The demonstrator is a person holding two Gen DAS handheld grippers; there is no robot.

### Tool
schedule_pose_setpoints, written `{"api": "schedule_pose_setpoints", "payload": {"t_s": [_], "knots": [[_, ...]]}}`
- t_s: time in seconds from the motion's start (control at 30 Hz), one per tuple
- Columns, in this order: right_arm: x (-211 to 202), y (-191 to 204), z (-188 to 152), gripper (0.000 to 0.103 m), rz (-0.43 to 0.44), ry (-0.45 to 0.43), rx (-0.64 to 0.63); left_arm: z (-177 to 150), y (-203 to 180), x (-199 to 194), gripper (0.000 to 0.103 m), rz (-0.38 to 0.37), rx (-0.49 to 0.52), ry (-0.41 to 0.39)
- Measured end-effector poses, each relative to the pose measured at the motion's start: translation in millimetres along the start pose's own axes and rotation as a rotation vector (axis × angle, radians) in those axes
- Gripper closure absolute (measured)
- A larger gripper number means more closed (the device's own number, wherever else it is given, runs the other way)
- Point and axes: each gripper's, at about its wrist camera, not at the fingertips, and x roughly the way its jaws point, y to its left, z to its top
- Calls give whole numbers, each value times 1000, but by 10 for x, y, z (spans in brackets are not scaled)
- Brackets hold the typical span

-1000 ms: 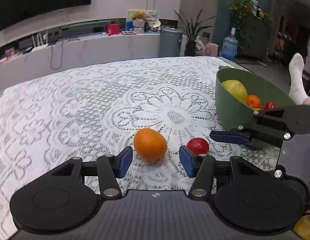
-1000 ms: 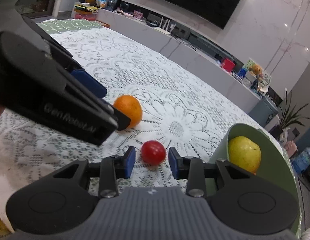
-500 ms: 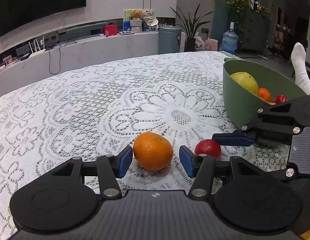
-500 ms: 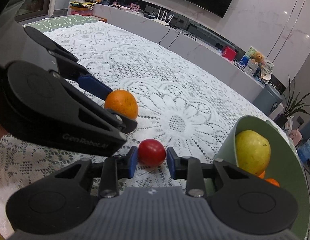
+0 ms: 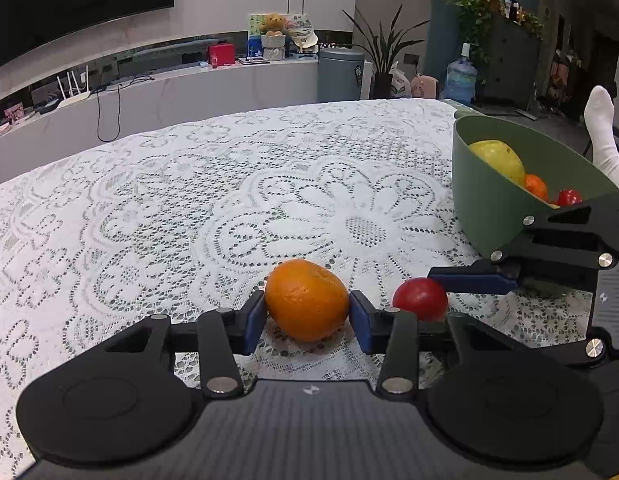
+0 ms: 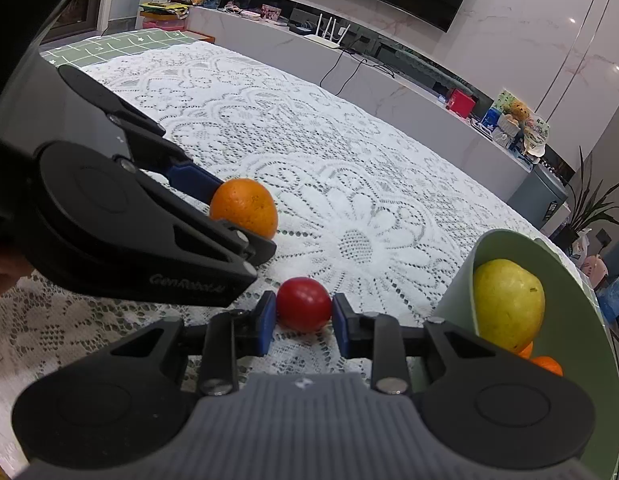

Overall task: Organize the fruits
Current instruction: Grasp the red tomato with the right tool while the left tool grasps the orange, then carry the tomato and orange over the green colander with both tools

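A lace tablecloth [image 5: 189, 200] covers the table, with a green bowl [image 5: 485, 216] at its right edge already holding a yellow fruit [image 6: 507, 304] and smaller ones. The left gripper [image 5: 308, 316] has just closed its jaws onto the orange [image 5: 307, 300]. The right gripper [image 6: 304, 320] pinches the red tomato [image 6: 304, 309]. Both fruits sit on the cloth, so this looks like the grasping step for 2 fruits; next, lift and carry each over the bowl's rim.
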Motion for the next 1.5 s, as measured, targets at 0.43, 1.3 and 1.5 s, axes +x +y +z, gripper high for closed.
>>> {"api": "schedule_pose_setpoints", "payload": {"t_s": [0.43, 1.3, 1.5], "knots": [[-21, -43, -3, 78, 11, -15, 30, -10, -35, -88, 54, 25, -6, -6], [-877, 113, -148, 78, 25, -198, -110, -153, -233, -884, 54, 103, -45, 12], [-1161, 27, -186, 78, 13, -269, -102, -77, -447, -1066, 54, 117, 2, -14]]}}
